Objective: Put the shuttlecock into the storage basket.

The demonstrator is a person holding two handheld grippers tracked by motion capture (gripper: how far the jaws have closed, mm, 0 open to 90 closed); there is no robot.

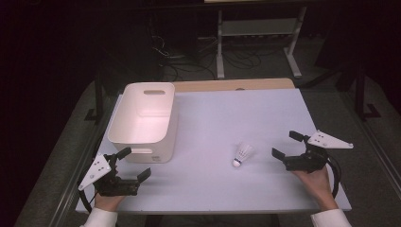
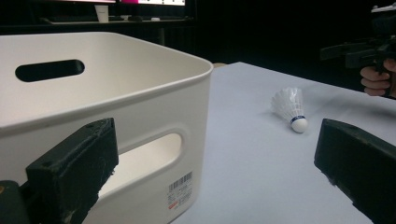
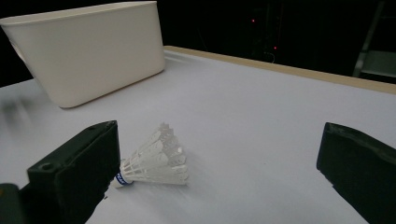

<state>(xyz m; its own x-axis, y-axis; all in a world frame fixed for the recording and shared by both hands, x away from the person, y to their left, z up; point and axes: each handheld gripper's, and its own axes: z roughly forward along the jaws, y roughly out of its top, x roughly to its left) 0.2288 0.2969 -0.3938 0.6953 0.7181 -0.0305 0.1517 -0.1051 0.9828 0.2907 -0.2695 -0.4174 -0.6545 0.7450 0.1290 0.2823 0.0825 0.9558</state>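
On the table (image 1: 265, 113), a white sheet covers nearly the whole top, leaving a strip of wood bare along the far edge. It gives a plain, pale ground against which small things stand out.

Next in size is the cream bin (image 1: 144, 120), standing upright at the left of the sheet with its open mouth up, ready to take whatever is dropped in. It has a slot handle in each end wall; the near one has a barcode sticker beside it in the left gripper view. Its floor looks bare, though the near wall hides the closest part of it.

Down at the near left corner, the left gripper (image 1: 133, 163) rests low just beside the bin, jaws spread wide with nothing between them. It seems parked, or placed to steady the bin.

Across the sheet, the right gripper (image 1: 287, 144) is also spread wide and holds nothing. Its jaws face left toward the shuttlecock (image 1: 241, 154), so I judge a reach for it is under way.

That shuttlecock lies on its side on the open sheet, well apart from the bin and near the right gripper, its rounded cork tip pointing toward the person. In the right gripper view one black jaw covers that tip, and the feathers are slightly blurred.

Beyond the table the room is dark; cables and a frame's legs are barely legible.
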